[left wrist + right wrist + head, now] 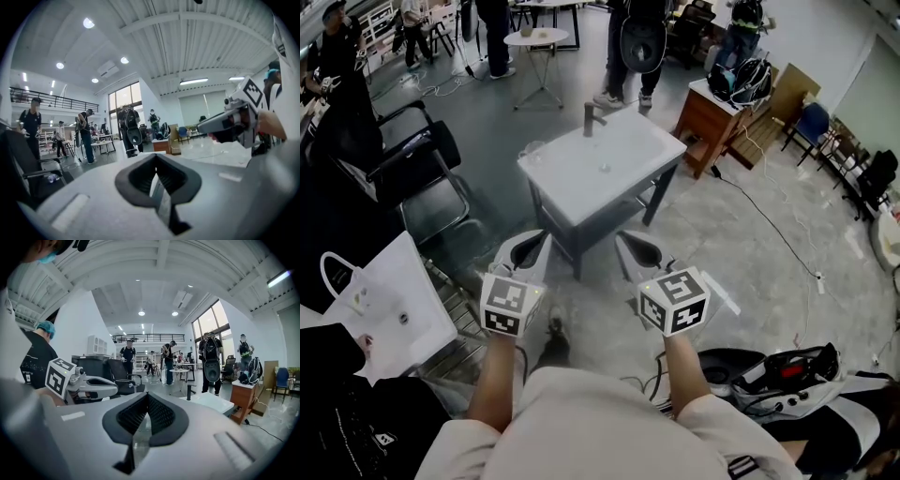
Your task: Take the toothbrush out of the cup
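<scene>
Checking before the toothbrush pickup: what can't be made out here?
- Toothbrush: head view, too small to find; the pale thing at the sink's left corner may be the cup.
- Left gripper view: the left gripper hides nearly all of the sink.
- Right gripper view: the right gripper hides the sink's near part.

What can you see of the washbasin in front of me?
The washbasin is a white rectangular basin on a dark grey legged frame, standing diagonally on the grey floor. A dark faucet rises upright at its far edge; a small drain sits mid-basin. A small clear object at its left corner is too small to identify.
</scene>
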